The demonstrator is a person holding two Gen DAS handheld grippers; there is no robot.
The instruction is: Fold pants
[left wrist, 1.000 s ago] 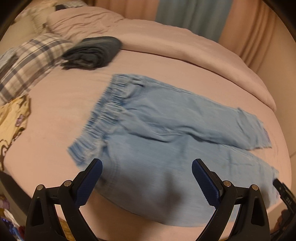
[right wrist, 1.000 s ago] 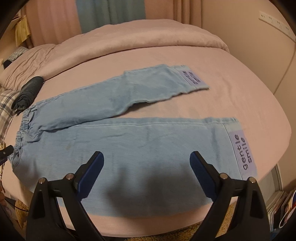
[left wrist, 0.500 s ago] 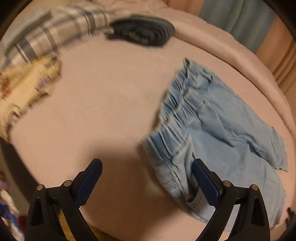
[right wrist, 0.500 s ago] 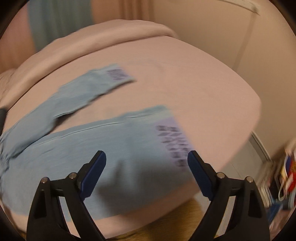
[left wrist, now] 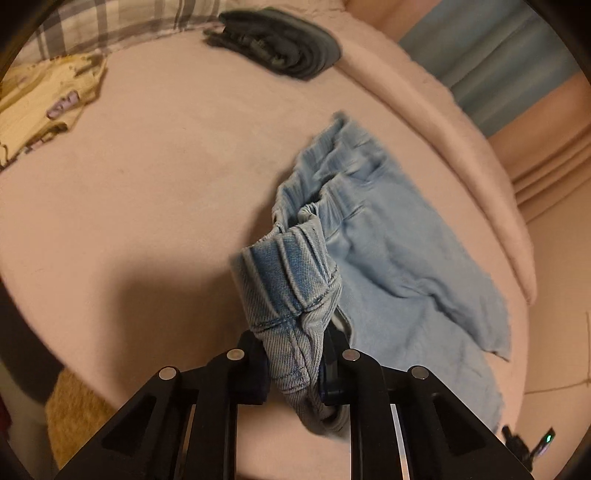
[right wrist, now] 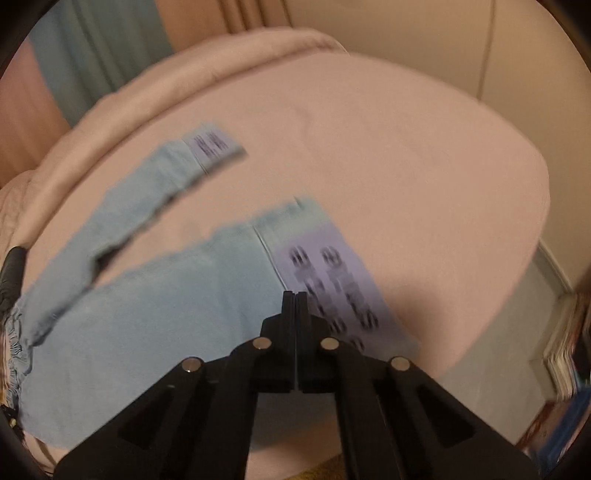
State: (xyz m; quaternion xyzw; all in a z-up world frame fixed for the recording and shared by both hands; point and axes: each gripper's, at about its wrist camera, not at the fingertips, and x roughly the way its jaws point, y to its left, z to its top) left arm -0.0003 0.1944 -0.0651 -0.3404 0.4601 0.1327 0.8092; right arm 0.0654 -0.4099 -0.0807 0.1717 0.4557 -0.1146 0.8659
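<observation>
Light blue denim pants [left wrist: 388,266] lie spread on a pink bed, legs running off to the right. My left gripper [left wrist: 295,365] is shut on the near corner of the waistband [left wrist: 291,284], which is bunched and lifted off the bed. In the right wrist view the pants [right wrist: 147,321] show both legs, each ending in a lilac printed cuff [right wrist: 328,277]. My right gripper [right wrist: 295,299] has its jaws pressed together at the near leg by the cuff; the view is blurred, so I cannot see any cloth between them.
A folded dark garment [left wrist: 280,44] lies at the far side of the bed [left wrist: 147,184]. A plaid pillow [left wrist: 122,18] and a yellow printed cloth [left wrist: 40,96] sit at the far left. Curtains and a rolled pink blanket [right wrist: 207,85] are behind. Floor and books [right wrist: 569,354] are right of the bed.
Both grippers were open and have closed. The left one swung to the waistband corner and took hold of it, lifting it. The right one moved to the near leg's cuff.
</observation>
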